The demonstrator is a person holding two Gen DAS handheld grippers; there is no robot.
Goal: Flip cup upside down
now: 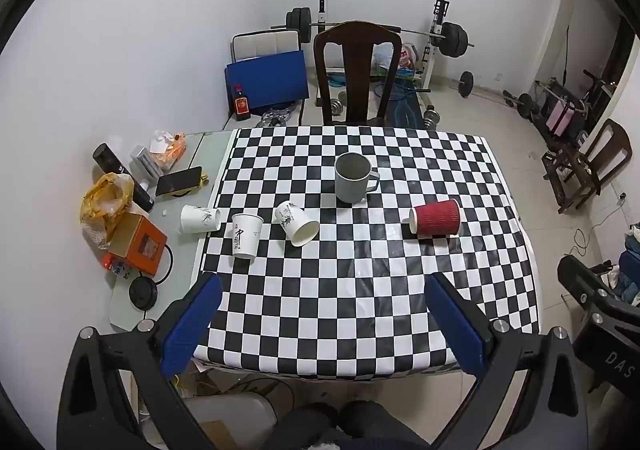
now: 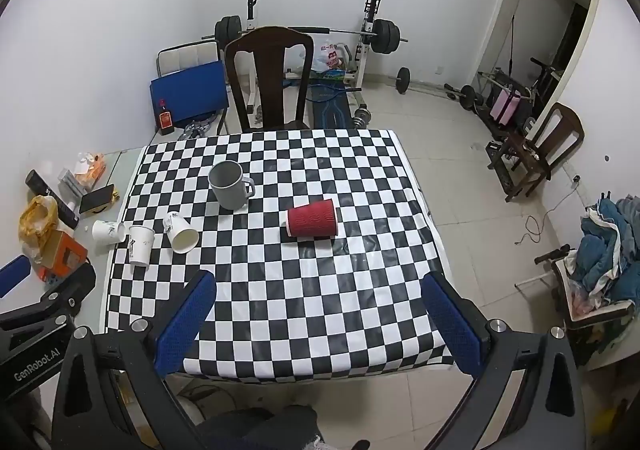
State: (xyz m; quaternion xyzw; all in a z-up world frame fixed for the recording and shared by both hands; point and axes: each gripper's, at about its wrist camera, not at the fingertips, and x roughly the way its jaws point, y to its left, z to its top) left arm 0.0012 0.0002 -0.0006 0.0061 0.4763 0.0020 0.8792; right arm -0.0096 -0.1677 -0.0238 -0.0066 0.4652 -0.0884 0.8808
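A red ribbed paper cup point(image 1: 435, 219) point(image 2: 313, 219) lies on its side on the checkered table point(image 1: 360, 310) point(image 2: 304, 310). A grey mug point(image 1: 353, 177) point(image 2: 229, 184) stands upright behind it. One white paper cup point(image 1: 245, 235) point(image 2: 140, 244) stands upright at the table's left edge. Two more white cups point(image 1: 297, 222) point(image 2: 181, 231) lie on their sides beside it, one point(image 1: 199, 218) point(image 2: 107, 231) off the cloth. My left gripper point(image 1: 324, 282) and right gripper point(image 2: 318, 280) are both open and empty, held above the table's near edge.
A side surface to the left holds an orange box point(image 1: 138, 242), a yellow bag point(image 1: 105, 198), a phone point(image 1: 178, 180) and a dark bottle point(image 1: 120, 174). A dark wooden chair point(image 1: 357, 70) stands behind the table. Weights and a barbell rack point(image 1: 440, 38) line the back wall.
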